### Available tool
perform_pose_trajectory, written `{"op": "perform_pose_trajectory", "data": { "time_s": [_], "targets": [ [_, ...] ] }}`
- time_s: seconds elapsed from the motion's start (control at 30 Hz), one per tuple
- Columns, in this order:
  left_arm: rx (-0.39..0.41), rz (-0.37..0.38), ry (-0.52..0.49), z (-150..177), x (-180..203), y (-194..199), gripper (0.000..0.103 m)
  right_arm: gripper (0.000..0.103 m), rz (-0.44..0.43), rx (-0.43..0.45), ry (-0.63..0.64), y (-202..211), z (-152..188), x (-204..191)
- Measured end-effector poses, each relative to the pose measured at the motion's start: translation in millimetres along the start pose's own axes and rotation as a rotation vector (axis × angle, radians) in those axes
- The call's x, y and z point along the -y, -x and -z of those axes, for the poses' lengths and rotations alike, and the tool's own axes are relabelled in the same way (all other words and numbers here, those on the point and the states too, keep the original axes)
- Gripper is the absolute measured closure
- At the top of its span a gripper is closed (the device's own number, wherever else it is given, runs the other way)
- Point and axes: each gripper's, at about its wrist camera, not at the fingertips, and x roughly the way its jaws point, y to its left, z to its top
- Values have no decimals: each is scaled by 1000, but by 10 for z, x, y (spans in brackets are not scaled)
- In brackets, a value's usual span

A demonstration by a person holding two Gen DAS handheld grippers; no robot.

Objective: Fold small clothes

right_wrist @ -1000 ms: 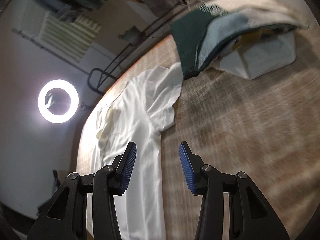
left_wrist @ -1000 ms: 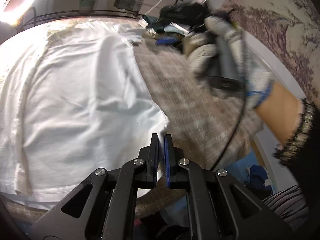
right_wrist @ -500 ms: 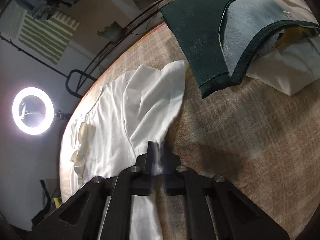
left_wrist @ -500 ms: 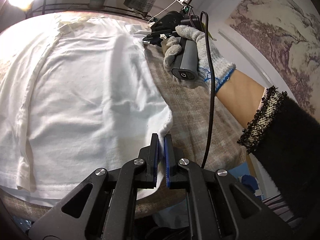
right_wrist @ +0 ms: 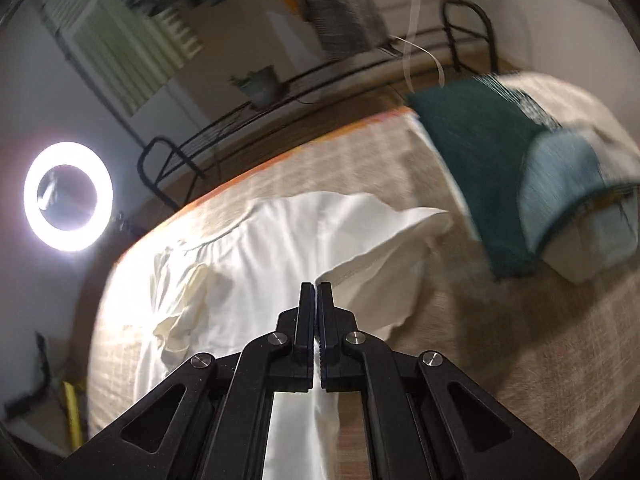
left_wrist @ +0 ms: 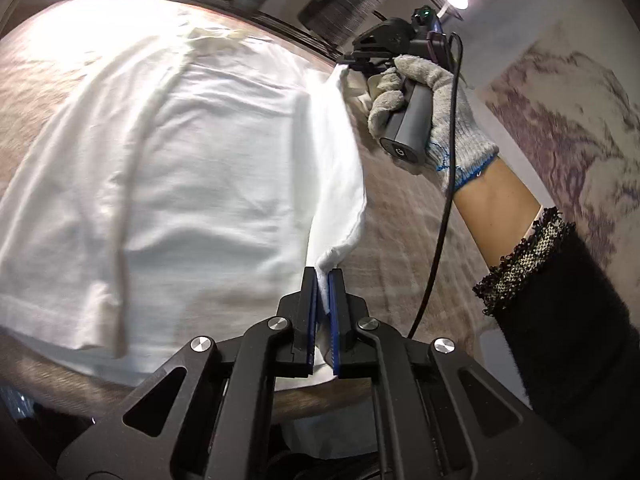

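the white t-shirt (left_wrist: 200, 168) lies spread across the round table (left_wrist: 408, 248), which is covered by a beige woven cloth. most of the shirt is flat, with a long crease running down its left part in the left wrist view and its pale collar (left_wrist: 216, 34) toward the far edge of the table.

the left tongs (left_wrist: 323, 280) are pressed together on the shirt's near right corner, a bunch of white fabric pinched between the blue pads (left_wrist: 332, 300). from that corner the shirt's right edge rises off the table in a taut raised strip that runs to the right tongs (left_wrist: 350, 66), which pinch the far end of that edge near the sleeve. the right hand (left_wrist: 424, 116), in a grey knit glove, grips the dark handle of its tool above the table, a black cable (left_wrist: 444, 220) hanging from it down past the wrist and the black fuzzy sleeve.

in the right wrist view the right tongs (right_wrist: 317, 292) are shut tight on white cloth, which passes between the fingers and hangs below them; the short sleeve (right_wrist: 384, 264) is folded up just beyond the tips. well apart, at the table's far right, sits a pile of other clothes with a dark green garment (right_wrist: 476, 172) on top. a ring light (right_wrist: 67, 196) glows at the left, behind the table, and a small potted plant (right_wrist: 258, 82) stands on a black metal rack beyond it.
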Motion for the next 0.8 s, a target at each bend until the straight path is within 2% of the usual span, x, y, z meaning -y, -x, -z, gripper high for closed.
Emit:
{"op": "perform_pose_trajectory", "data": {
  "time_s": [0.2,0.3,0.4,0.53,0.67,0.73,0.77,0.8],
  "targets": [
    [65,-35,80,44,-409,346,100,102,-44,-15,117,-176,75,-599],
    [66,-78,105,91,-590,398,100,102,-53,-43,197,-364,174,-927],
    [48,-108,133,131,-744,356,100,102,-25,-84,294,-593,305,-1225],
    [44,-149,106,162,-768,346,100,102,-29,-136,352,-816,458,-1371],
    [39,-177,47,161,-683,389,99,99,-35,-227,380,-970,551,-1354],
    [31,-176,15,132,-649,421,89,96,-88,-252,356,-908,511,-1270],
    [24,-176,2,116,-632,448,77,92,-132,-260,337,-838,461,-1218],
    [21,-165,-8,113,-615,495,71,84,-174,-262,317,-750,420,-1181]
  ]
}}
